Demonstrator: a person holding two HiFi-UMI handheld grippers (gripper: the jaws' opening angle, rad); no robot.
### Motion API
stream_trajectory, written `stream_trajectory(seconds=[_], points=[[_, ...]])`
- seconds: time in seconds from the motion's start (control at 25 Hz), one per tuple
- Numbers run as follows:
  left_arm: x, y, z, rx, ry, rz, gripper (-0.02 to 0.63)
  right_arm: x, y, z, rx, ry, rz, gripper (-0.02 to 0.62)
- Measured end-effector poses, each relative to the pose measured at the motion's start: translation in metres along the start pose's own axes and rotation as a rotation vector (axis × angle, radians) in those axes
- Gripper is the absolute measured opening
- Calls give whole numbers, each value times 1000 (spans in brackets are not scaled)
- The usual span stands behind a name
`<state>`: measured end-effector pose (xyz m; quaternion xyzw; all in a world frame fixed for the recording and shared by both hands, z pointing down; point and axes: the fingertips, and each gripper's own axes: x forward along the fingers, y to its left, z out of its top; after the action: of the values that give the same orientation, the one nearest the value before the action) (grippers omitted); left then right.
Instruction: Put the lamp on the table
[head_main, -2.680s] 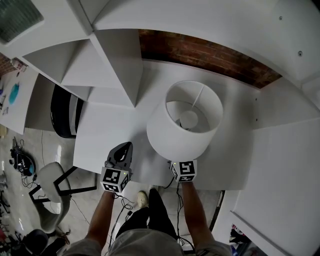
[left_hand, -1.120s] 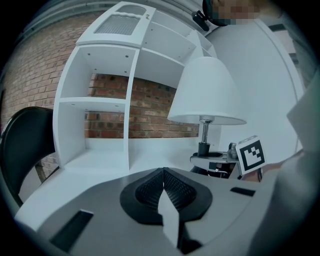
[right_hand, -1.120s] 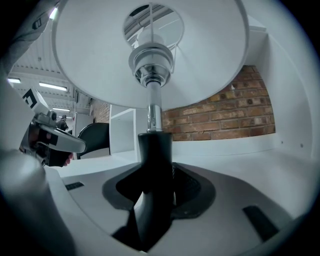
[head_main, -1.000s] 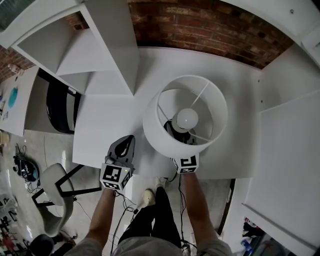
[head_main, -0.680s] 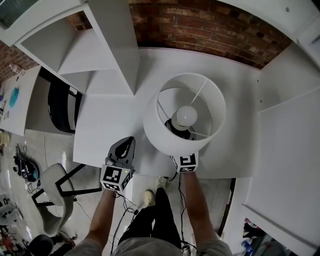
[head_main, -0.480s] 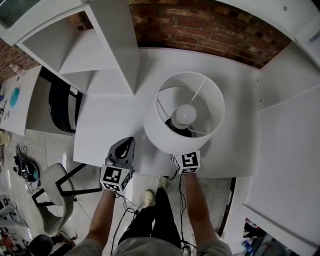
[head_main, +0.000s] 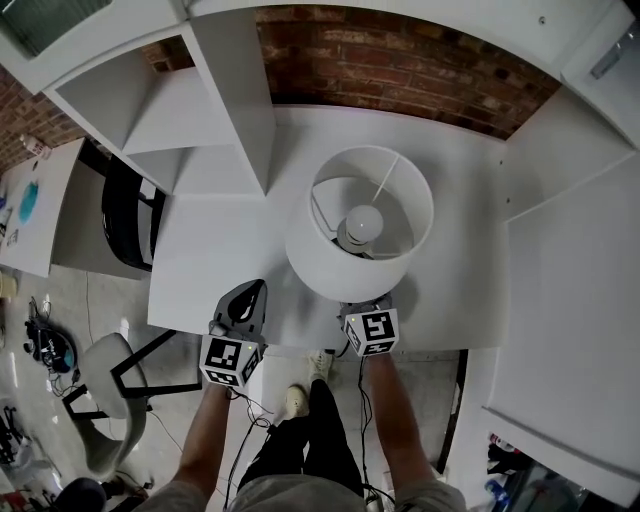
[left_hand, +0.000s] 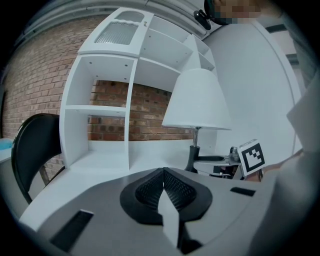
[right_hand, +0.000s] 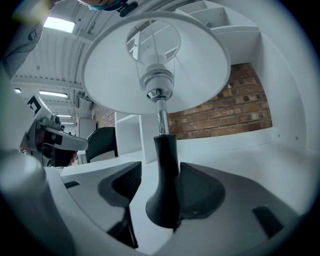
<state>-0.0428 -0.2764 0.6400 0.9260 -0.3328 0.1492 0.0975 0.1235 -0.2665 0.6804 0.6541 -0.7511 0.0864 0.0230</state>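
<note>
The lamp (head_main: 340, 265), with a white drum shade, a bulb and a black foot, stands upright on the white table (head_main: 215, 265). My right gripper (head_main: 366, 308) reaches under the shade from the table's front edge. In the right gripper view the black stem (right_hand: 167, 170) rises between the jaws, which are opening: the left pad (right_hand: 125, 182) stands clear of it and the right pad is close beside it. My left gripper (head_main: 250, 297) is shut and holds nothing, hovering to the left of the lamp over the table's front edge. The lamp (left_hand: 196, 100) shows in the left gripper view too.
A white shelf unit (head_main: 200, 100) with open compartments stands at the table's back left, and a brick wall (head_main: 400, 70) runs behind. White cabinet panels (head_main: 570, 300) close the right side. A black chair (head_main: 125, 215) stands left of the table.
The lamp went from tilted toward me to upright on the table. The right gripper's marker cube drew back slightly toward the front edge. The left gripper barely moved.
</note>
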Motion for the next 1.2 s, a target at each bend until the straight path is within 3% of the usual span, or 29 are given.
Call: stream_trajectory(seconds=[0.48, 1.2], points=[[-41, -19, 12, -5, -19, -18, 5, -57, 18, 11, 76, 18, -38, 238], [-130, -57, 60, 22, -111, -36, 5, -130, 97, 89, -16, 15, 0, 235]])
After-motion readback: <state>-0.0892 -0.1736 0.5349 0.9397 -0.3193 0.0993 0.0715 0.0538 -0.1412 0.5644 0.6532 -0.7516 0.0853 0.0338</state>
